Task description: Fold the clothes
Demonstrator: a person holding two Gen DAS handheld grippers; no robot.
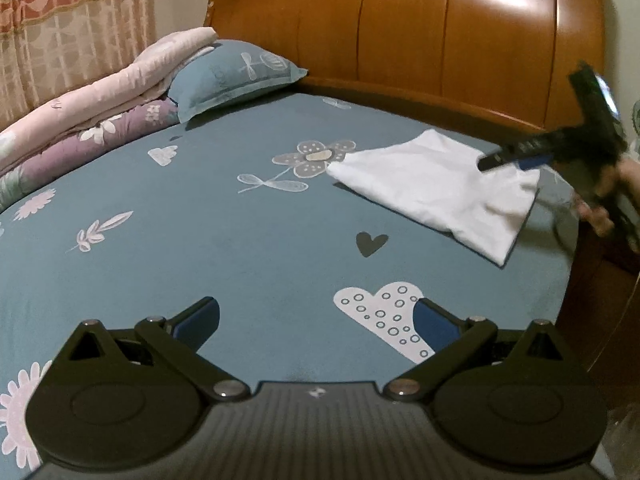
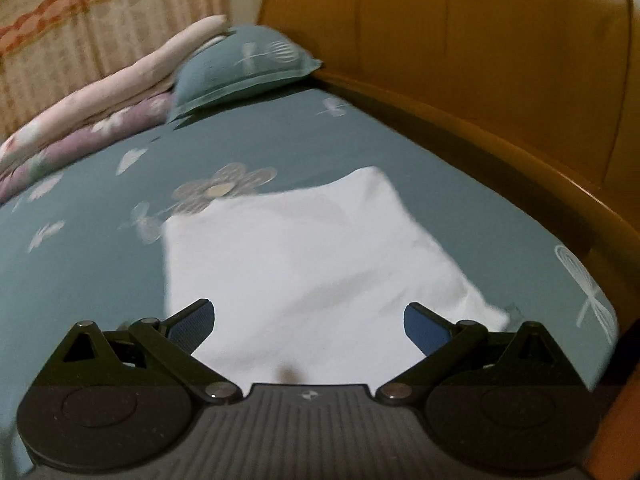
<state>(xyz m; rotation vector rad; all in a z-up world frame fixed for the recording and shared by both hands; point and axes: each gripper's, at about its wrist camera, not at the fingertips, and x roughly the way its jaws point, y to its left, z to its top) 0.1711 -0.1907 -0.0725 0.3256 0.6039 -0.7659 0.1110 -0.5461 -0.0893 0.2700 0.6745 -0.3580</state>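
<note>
So the white garment [image 1: 436,188] is lying folded into a rough square on the bed [image 1: 240,248], over on the side near the wooden headboard [image 1: 440,32] and close to the bed's edge. It looks like a plain white top, but I can't tell exactly what kind. One corner sits just beside the grey flower print [image 1: 314,158] on the teal sheet.

The left hand-held gripper [image 1: 316,320] hangs over bare sheet with its 2 fingers spread wide and nothing between them. A white heart print with little circles [image 1: 384,316] shows in the gap, and a small dark heart [image 1: 371,243] lies further out, between that print and the garment.

The right hand-held gripper [image 2: 308,328] is right above the near edge of the garment, fingers also wide apart and not pinching any cloth. From the left wrist view you can see it as a blurry black shape [image 1: 516,158] over the garment's far corner, with the person's hand [image 1: 600,208] behind it.

At the far side of the bed there's a teal pillow [image 1: 236,74] against the headboard, and next to it a folded stack of pink and purple quilts [image 1: 100,108]. A patterned curtain [image 1: 72,20] hangs behind those. The right wrist view is pretty motion-blurred.
</note>
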